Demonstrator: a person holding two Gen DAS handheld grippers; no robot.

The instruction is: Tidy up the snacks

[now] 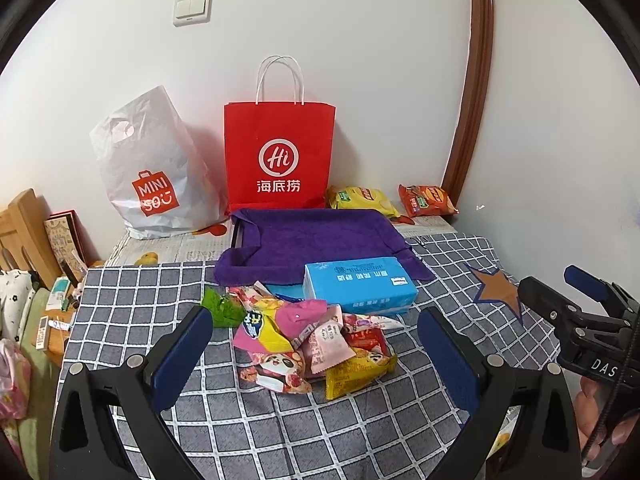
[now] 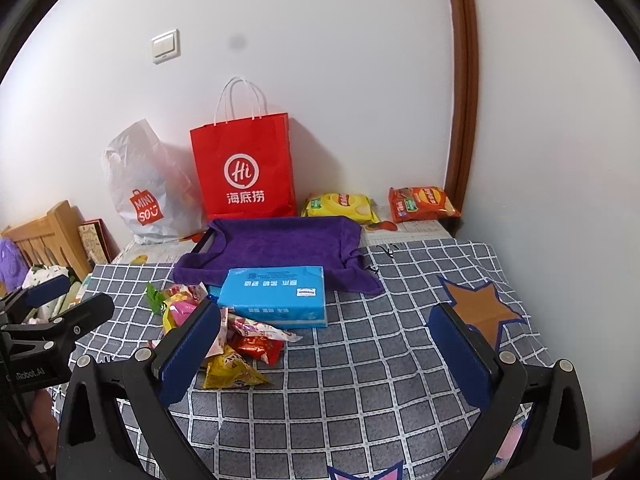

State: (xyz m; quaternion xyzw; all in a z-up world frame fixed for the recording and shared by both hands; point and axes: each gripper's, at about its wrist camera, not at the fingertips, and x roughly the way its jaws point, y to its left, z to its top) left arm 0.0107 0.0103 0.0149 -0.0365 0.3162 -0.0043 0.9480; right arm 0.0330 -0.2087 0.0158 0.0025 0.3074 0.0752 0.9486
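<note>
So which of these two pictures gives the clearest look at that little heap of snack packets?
The left wrist view. The snack pile lies unobstructed between the open left hand-held gripper fingers. In the right wrist view, the pile sits off to the left, partly hidden behind one finger.

left black two-finger gripper with blue pads [image 1: 314, 356] is level, jaws spread wide, gripping nothing. right black two-finger gripper with blue pads [image 2: 326, 354] likewise gapes wide alongside it.
</note>
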